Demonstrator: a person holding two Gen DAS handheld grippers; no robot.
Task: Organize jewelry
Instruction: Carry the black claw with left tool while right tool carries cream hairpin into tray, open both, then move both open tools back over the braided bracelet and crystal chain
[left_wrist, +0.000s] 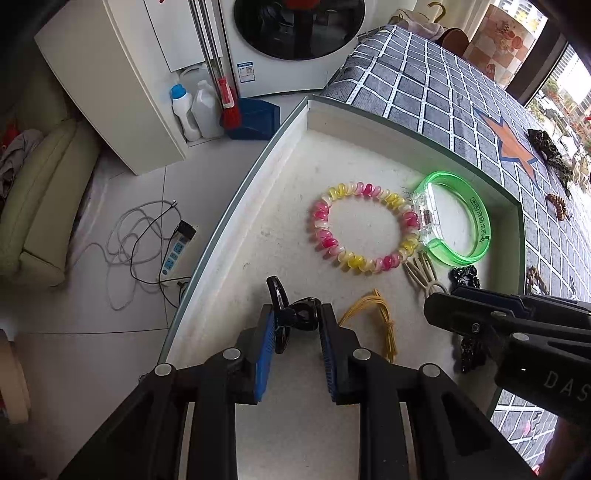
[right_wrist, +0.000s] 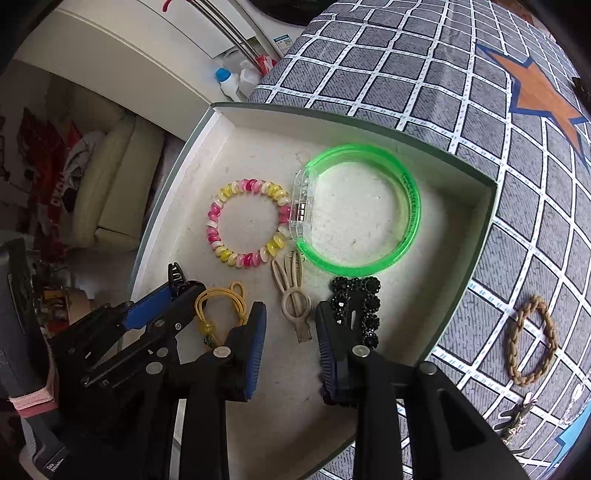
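A white tray (left_wrist: 406, 144) with a grey-green rim holds a pink-and-yellow spiral hair tie (left_wrist: 321, 218), a green bangle (left_wrist: 476, 221), a yellow cord (left_wrist: 384, 314), a beige rabbit clip (left_wrist: 421, 269) and a black beaded clip (left_wrist: 465, 277). My left gripper (left_wrist: 297, 314) is shut on a glossy black hair clip (left_wrist: 303, 314) just above the tray's near left part. My right gripper (right_wrist: 291, 308) stands open over the rabbit clip (right_wrist: 293, 302), which lies loose between the fingers without touching the pads. The beaded clip (right_wrist: 362, 299) lies against the right finger.
The tray sits on a grey checked cloth (right_wrist: 443, 92) with an orange star. A braided brown hair tie (right_wrist: 532, 339) and small dark pieces (left_wrist: 546, 144) lie on the cloth to the right. Left of the tray the floor drops away, with a power strip (left_wrist: 177, 247) and cables.
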